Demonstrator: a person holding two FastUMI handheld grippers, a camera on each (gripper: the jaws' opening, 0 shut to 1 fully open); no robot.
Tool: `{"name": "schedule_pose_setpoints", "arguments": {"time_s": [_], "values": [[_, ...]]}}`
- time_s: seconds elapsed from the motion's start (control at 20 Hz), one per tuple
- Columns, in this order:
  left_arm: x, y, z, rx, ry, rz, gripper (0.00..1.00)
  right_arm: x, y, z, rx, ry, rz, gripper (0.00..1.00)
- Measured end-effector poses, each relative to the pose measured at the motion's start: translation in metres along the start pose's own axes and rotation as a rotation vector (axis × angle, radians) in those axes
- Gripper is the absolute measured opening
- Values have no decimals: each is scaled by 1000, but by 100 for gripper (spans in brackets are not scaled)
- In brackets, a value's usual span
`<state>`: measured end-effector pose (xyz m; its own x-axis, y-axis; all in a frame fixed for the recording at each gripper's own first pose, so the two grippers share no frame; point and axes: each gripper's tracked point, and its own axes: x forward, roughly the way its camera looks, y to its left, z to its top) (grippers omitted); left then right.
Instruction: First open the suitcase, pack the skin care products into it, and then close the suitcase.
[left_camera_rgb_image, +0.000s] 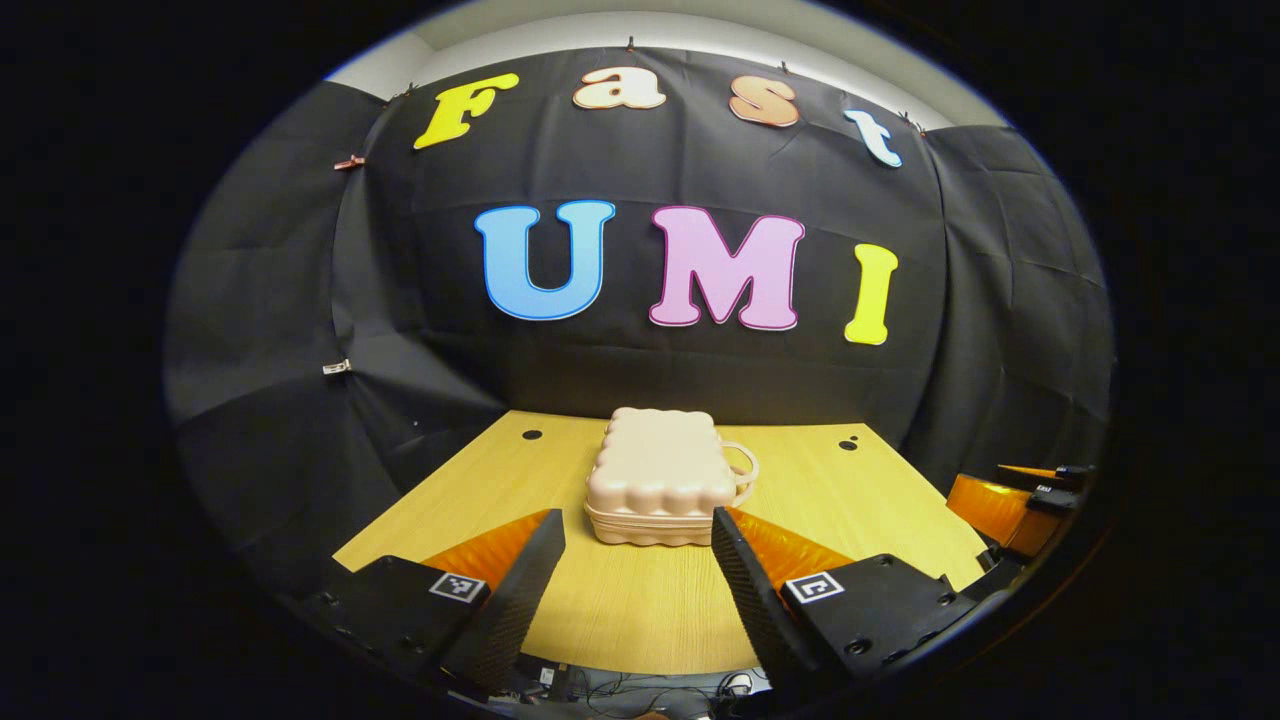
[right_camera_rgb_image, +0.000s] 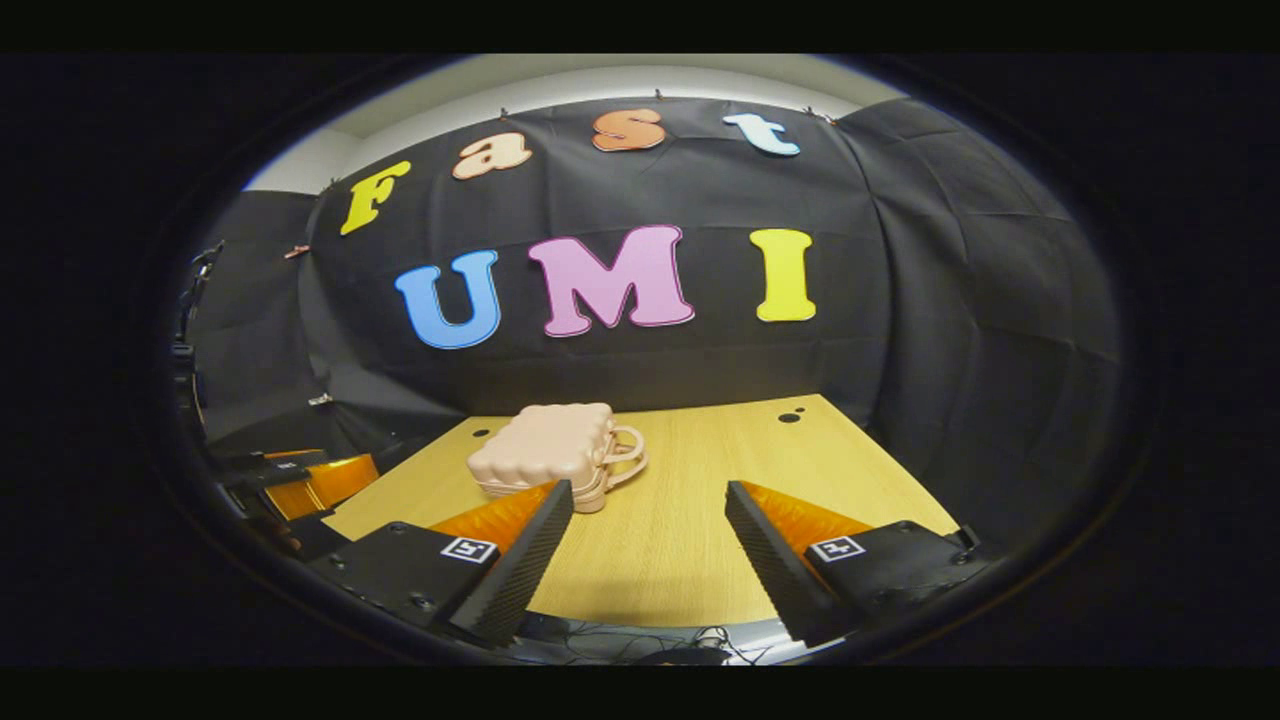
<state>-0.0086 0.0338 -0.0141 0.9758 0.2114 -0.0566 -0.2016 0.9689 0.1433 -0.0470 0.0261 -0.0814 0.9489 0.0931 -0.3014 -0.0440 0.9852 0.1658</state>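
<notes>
One closed pink suitcase (left_camera_rgb_image: 664, 477) on the wooden table (left_camera_rgb_image: 640, 610); two tools, left tool (left_camera_rgb_image: 638, 543) and right tool (right_camera_rgb_image: 649, 514), both wide, nothing held

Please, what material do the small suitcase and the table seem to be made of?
The suitcase looks like hard moulded plastic, pale pink, with a matte to satin finish: its lid is formed in smooth rounded bumps and keeps its shape. The table shows a light wood grain in fine straight lines; it may be laminate or veneer rather than solid wood, which the look leaves open.
</notes>
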Motion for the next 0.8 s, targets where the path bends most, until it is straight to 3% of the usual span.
{"name": "schedule_pose_setpoints", "arguments": {"time_s": [0.35,0.8], "values": [[-4,9,38,14,-76,29,93,8,3,10,23,6,17,97],[-10,24,33,-39,-64,89,93,30,38,7,-63,47,121,97]]}}
